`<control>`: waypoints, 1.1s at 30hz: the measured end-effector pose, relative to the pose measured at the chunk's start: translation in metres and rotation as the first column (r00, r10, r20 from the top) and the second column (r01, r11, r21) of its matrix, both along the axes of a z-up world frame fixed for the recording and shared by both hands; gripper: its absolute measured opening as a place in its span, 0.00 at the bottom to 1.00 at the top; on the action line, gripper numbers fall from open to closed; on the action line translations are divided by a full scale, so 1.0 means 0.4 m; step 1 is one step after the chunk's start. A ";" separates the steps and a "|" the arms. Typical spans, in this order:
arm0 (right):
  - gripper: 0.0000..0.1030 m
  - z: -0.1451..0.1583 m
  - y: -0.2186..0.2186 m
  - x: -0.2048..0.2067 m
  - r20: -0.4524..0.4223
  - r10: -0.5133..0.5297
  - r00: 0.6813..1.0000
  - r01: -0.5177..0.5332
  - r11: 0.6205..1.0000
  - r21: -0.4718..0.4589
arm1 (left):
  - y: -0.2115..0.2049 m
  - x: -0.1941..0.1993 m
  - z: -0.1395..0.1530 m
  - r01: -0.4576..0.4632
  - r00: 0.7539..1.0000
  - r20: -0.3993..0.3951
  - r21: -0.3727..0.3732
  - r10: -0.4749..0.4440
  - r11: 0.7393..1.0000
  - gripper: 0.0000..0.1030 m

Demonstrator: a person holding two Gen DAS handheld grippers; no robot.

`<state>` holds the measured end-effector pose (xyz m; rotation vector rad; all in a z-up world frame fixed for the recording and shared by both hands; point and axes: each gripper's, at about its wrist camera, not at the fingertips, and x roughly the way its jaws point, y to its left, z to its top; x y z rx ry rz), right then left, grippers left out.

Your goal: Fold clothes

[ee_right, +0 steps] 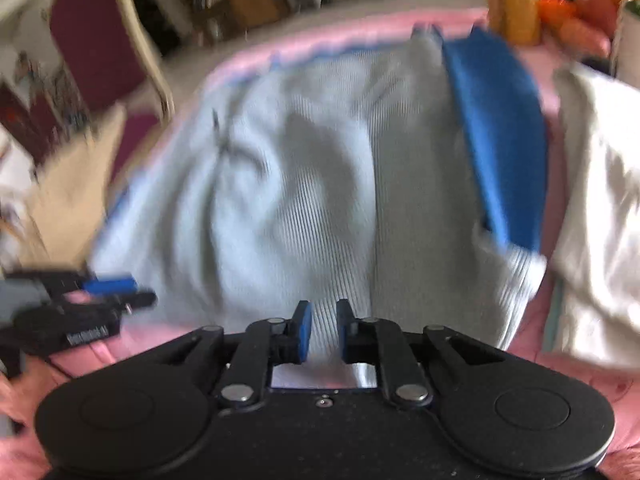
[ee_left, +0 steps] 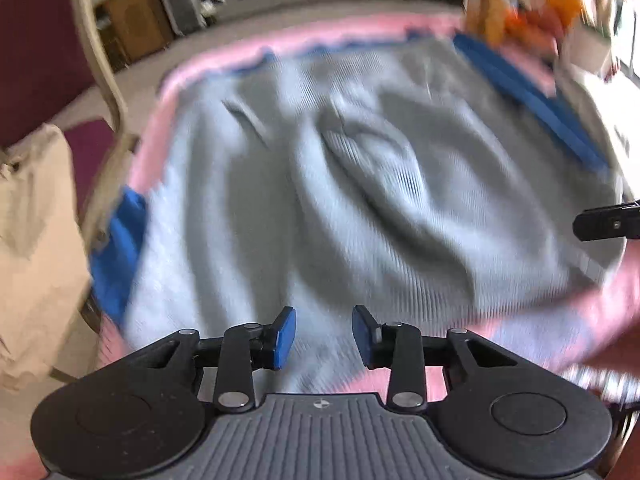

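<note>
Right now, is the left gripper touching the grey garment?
Cannot tell. In the left wrist view the left gripper has open jaws above the grey garment, but blur hides any gap or contact.

Grey garment (ee_left: 360, 184) motion-blurred; orange objects (ee_right: 576, 12) (far edge) smeared, unidentifiable; white cloth (ee_right: 600, 200) cropped.

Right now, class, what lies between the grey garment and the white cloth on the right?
A blue cloth lies along the grey garment's right edge, then a pink strip of table cover before the white cloth. The right wrist view shows it.
</note>
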<state>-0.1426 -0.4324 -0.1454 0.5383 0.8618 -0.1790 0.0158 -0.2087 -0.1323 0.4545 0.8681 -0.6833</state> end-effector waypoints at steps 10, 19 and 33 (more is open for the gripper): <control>0.30 0.222 -0.169 0.203 0.226 -0.184 0.957 0.189 0.982 -0.004 | -0.054 0.163 0.223 -0.101 0.989 0.075 -0.276 0.127 0.956 0.38; 0.30 0.036 -0.383 0.464 0.139 -0.367 0.920 0.382 0.918 -0.105 | -0.188 0.348 -0.006 -0.172 0.985 -0.024 -0.157 0.170 0.973 0.38; 0.35 -0.164 -0.506 0.746 -0.061 -0.344 0.937 0.311 0.901 -0.302 | -0.191 0.413 -0.079 -0.230 0.970 -0.106 -0.109 0.219 0.967 0.41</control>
